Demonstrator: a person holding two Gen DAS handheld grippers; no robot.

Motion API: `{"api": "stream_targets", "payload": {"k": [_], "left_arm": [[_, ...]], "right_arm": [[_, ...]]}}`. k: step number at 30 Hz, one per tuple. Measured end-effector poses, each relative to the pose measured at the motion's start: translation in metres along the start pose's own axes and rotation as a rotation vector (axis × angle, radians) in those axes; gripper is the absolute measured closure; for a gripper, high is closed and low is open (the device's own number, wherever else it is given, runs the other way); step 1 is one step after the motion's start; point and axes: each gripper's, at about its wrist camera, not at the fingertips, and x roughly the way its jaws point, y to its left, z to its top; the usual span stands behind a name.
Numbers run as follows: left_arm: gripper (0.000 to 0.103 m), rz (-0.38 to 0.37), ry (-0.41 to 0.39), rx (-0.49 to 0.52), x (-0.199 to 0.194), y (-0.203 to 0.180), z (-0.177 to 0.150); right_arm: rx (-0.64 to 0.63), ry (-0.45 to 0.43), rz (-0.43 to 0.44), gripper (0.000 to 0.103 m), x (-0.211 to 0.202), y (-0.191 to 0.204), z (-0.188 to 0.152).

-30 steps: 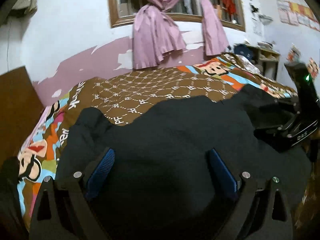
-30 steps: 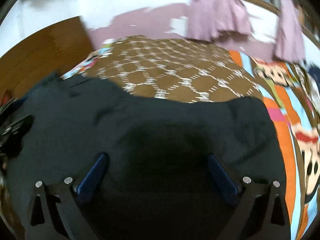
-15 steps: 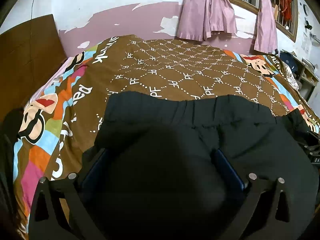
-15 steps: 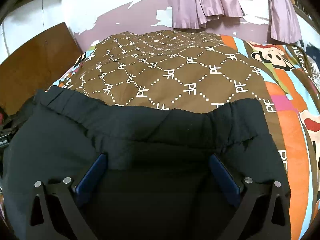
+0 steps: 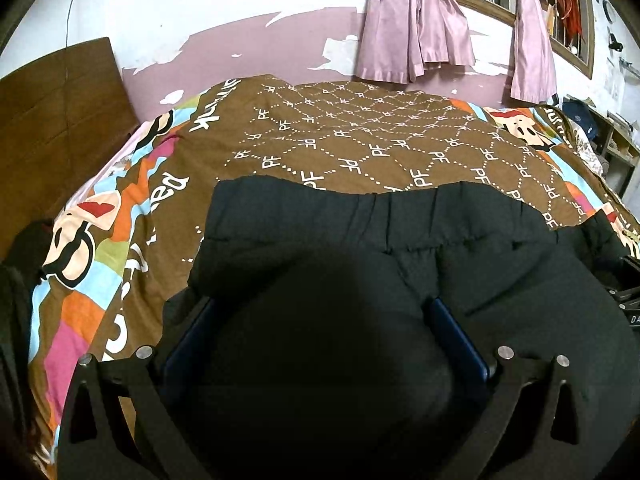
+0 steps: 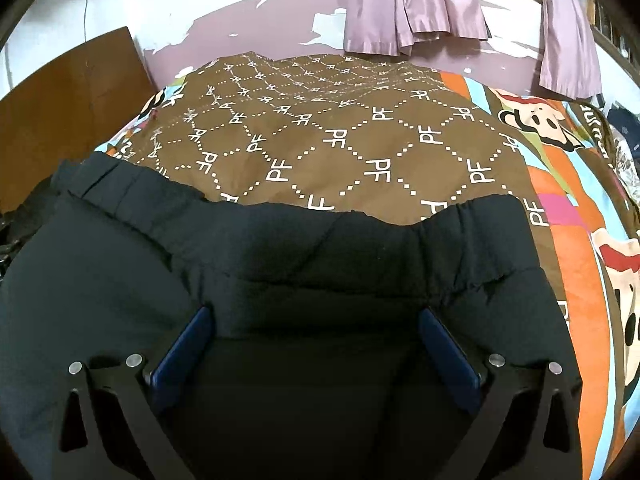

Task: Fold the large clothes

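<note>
A large black garment [image 5: 400, 224] with an elastic waistband along its far edge lies spread on the bed. My left gripper [image 5: 318, 308] hovers low over its left part, jaws wide and open; the black cloth bulges up between the blue pads [image 5: 456, 340] and hides where they end. In the right wrist view the same garment [image 6: 320, 240] fills the lower half. My right gripper [image 6: 314, 314] stands over its right part, also open wide, with cloth between its pads [image 6: 180, 348]. Neither pair of pads pinches the cloth.
The bed is covered by a brown patterned sheet [image 5: 360, 140] with colourful cartoon borders. A wooden board [image 5: 52, 112] stands on the left. Pink curtains [image 5: 412, 28] hang on the far wall. A cluttered shelf [image 5: 612, 140] sits far right. Dark clothing [image 5: 16, 280] lies at the left edge.
The garment has come down flat onto the bed and its waistband now shows. My left gripper swung left and tipped down over it, jaws a little wider. The right gripper sank slightly.
</note>
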Motion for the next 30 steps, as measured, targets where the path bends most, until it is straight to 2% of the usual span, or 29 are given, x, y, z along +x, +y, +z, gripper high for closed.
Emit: {"api": "stream_targets", "payload": {"k": [30], "left_arm": [[0.001, 0.021, -0.007, 0.018, 0.0036, -0.0059, -0.0041]], "right_arm": [[-0.061, -0.02, -0.076, 0.0, 0.0018, 0.0096, -0.0058]]}}
